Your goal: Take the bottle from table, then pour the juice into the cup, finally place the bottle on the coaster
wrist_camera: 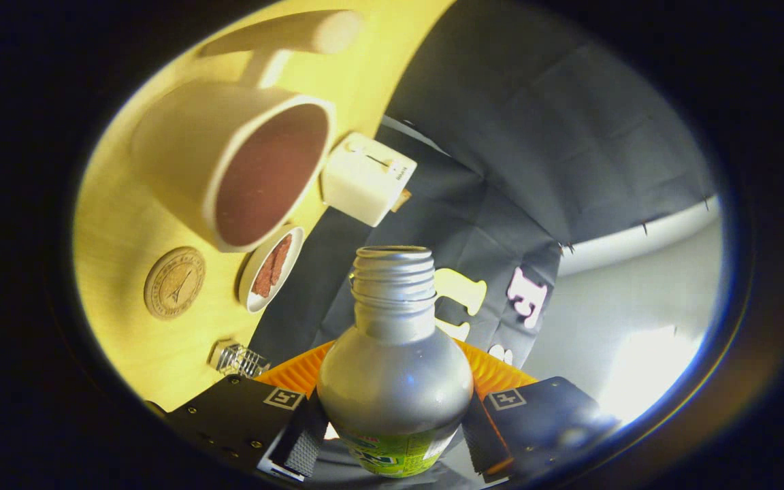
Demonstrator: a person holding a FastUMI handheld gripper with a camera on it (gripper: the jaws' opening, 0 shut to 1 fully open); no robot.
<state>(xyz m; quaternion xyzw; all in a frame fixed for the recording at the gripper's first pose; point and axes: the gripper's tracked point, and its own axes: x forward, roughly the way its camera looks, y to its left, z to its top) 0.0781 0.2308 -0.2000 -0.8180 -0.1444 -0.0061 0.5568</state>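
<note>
- Bottle (394,371) is held between the two fingers of the gripper (392,435), which press on its body from both sides; it is lifted and tilted, and its open threaded mouth points to the dark cloth wall (535,129), beside the cup and not over it. The body is smooth silver metal, round at the shoulder, with a green label low down.
- Table (126,224) is pale wood with a fine grain, and the view is rolled so that it stands at the side.
- Cup (242,163) is a matte cream mug with a thick handle — the inside looks reddish brown.
- Risk, as I judge it: the mouth is not yet lined up with the cup, so more tilting here could spill juice on the table; the smooth metal could also slip in the grip.
- Coaster (174,283) is a round cork disc with a printed tower, free, near the cup.
</note>
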